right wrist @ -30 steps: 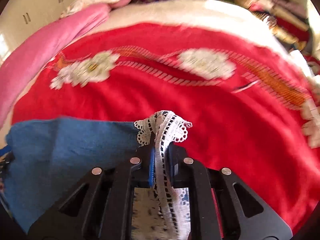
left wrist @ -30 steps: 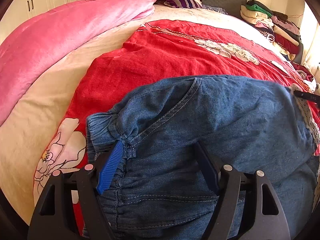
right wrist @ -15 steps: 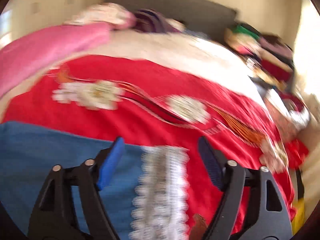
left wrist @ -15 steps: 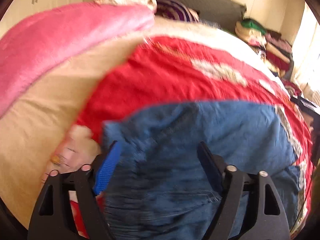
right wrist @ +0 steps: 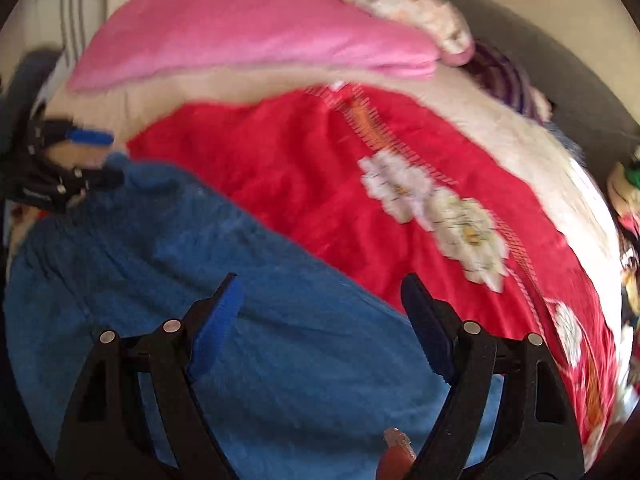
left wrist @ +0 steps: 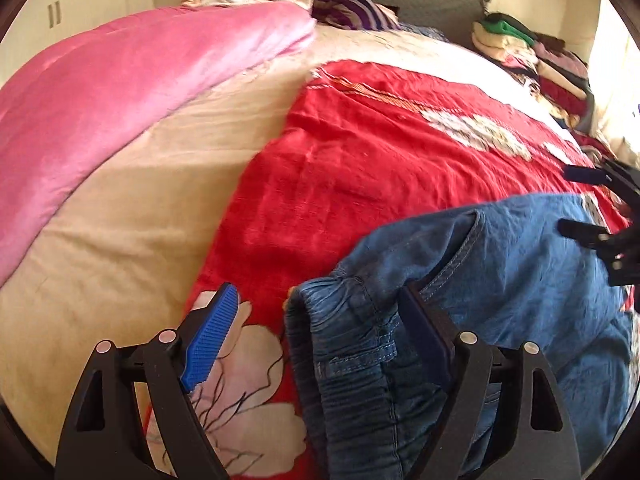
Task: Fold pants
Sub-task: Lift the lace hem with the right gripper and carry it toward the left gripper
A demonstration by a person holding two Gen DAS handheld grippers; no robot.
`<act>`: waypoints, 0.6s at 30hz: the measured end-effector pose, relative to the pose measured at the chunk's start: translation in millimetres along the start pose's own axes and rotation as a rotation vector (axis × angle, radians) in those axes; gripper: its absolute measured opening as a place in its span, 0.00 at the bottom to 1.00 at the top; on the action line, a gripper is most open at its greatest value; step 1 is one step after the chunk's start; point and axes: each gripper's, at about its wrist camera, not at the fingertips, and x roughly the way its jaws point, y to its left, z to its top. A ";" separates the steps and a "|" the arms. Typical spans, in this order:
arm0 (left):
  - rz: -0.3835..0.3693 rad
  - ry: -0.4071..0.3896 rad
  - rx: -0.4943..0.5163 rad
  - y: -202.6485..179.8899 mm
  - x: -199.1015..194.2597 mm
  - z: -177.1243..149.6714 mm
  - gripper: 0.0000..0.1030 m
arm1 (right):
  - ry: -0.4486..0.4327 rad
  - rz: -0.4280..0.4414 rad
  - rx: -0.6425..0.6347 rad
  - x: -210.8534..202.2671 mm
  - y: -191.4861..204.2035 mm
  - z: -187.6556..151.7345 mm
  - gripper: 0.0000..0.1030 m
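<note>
Blue denim pants (left wrist: 500,264) lie folded on the red flowered sheet (left wrist: 360,160), their elastic waistband (left wrist: 340,360) at the near left. My left gripper (left wrist: 320,320) is open above that waistband end. Its blue left pad (left wrist: 212,336) hangs over the sheet, and its right pad sits over the denim without pressing it. In the right wrist view, my right gripper (right wrist: 320,312) is open above the flat denim (right wrist: 240,280), with nothing gripped. Each gripper shows in the other's view: the right gripper (left wrist: 576,202) at the pants' far end, the left gripper (right wrist: 96,158) at the waistband.
A pink quilt (left wrist: 120,92) and a beige bedspread (left wrist: 120,240) lie left of the sheet. Pillows (left wrist: 348,8) rest against the grey headboard. A pile of folded clothes (left wrist: 540,60) sits at the bed's far right corner. Wardrobe doors (left wrist: 56,12) stand at the back left.
My right gripper let go of the white lace hem, opened wide, rolled and swung left over the denim. My left gripper slid left, so its left pad is off the waistband.
</note>
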 end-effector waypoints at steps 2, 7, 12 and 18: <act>0.001 0.016 0.011 -0.4 8.1 -0.6 0.79 | 0.036 -0.006 -0.040 13.5 6.7 5.5 0.72; -0.076 0.038 0.010 -0.3 23.1 -0.1 0.41 | 0.082 -0.021 -0.089 34.3 12.7 9.9 0.71; -0.086 -0.017 0.042 -7.9 10.7 -0.7 0.28 | 0.123 0.038 -0.134 48.7 25.3 10.9 0.15; -0.102 -0.094 0.055 -9.1 -19.6 -7.6 0.28 | 0.065 0.031 -0.042 14.7 27.5 3.9 0.01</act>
